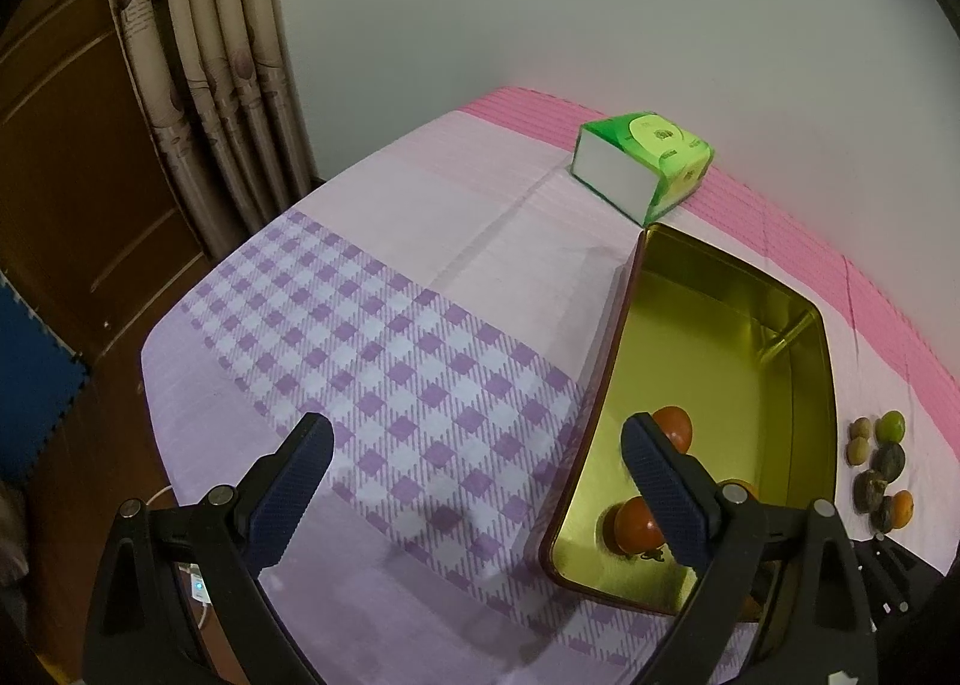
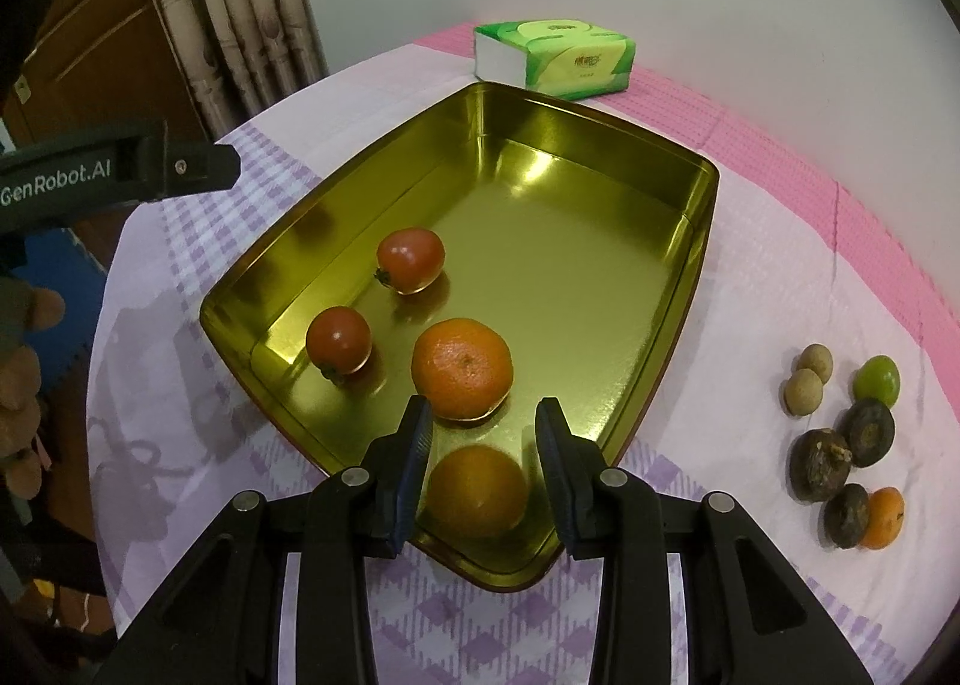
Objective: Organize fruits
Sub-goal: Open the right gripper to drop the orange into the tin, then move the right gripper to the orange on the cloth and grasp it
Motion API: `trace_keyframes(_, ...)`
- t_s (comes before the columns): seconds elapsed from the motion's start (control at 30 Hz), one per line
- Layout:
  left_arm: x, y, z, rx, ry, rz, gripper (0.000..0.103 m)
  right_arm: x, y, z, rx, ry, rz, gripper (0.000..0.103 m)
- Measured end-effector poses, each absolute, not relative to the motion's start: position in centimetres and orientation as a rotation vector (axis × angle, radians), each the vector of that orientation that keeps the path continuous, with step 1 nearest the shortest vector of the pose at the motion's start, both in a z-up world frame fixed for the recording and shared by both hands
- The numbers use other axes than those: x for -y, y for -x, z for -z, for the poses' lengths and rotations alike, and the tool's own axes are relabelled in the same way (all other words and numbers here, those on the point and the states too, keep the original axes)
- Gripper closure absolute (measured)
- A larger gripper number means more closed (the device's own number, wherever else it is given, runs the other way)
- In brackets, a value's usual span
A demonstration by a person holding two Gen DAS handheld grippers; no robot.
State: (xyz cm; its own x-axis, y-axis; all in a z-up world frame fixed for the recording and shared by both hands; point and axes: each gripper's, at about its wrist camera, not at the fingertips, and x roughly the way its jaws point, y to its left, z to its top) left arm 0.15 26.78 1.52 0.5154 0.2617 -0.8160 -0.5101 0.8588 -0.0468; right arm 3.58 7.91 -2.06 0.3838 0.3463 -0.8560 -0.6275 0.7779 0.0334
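- Two views, catalogued in turn; left wrist view first.
- left gripper [image 1: 474,481]: jaws wide apart, nothing between them, hanging above the checked cloth to the left of the tin.
- gold tin [image 1: 720,289]: open, long axis running away from the camera; its near left corner lies just right of the gripper. Two red tomatoes [image 1: 675,424] show inside, partly behind the right finger.
- loose fruits [image 1: 882,463]: a small cluster on the cloth beyond the tin's right wall, well apart from this gripper.
- tablecloth [image 1: 390,325]: lilac check nearby, pale in the middle, pink stripe at the far edge, where a green tissue pack [image 1: 645,162] lies. Curtain [image 1: 204,54] and a wooden door stand left; a plain wall is behind.
- Right wrist view.
- right gripper [image 2: 483,427]: jaws parted, over the tin's near corner, gripping nothing that can be seen; an orange blur low between the fingers looks like a reflection in the tin wall, though that is uncertain.
- mandarin [image 2: 462,367]: resting in the tin, just ahead of the fingertips; both tomatoes lie further left.
- Loose fruits lie to the right, outside the tin: two tan, one green, three dark, one small orange.
- Judgement: the right gripper is much the nearer to that cluster, and the next pick calls for a swing rightward across the tin's rim.
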Motion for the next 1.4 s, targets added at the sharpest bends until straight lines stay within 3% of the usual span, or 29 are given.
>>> trace_keyframes(0.33, -26.5, -0.3, -1.5, -0.924, 0.286, -0.462, 0.008, -5.2, -3.5, -0.8, -0.941, 0.208, -0.616, 0.066)
trace_keyframes(0.6, -26.3, -0.6, -1.5, -0.926, 0.274, -0.45, 0.008, 3.1, -5.1, -2.7, -0.905, 0.104, -0.433, 0.065)
trace_keyframes(0.93, -23.2, -0.9, -2.6, -0.869, 0.187, -0.292, 0.008, 13.4, -7.6, -0.2, -0.956, 0.068, -0.171, 0.064)
trace_keyframes(1.23, -22.2, -1.0, -2.5, -0.853, 0.16, -0.253, 0.008, 15.7, -9.3, 2.6, -1.001, 0.043, -0.134, 0.064)
trace_keyframes(1.3, -22.2, -1.0, -2.4, -0.856, 0.156, -0.256, 0.008, 15.8, -9.5, 3.0, -1.0, 0.025, -0.149, 0.058)
trace_keyframes(1.4, -22.0, -1.3, -2.0, -0.87, 0.139, -0.266, 0.008, 15.6, -9.7, 3.5, -1.012, 0.038, -0.165, 0.056)
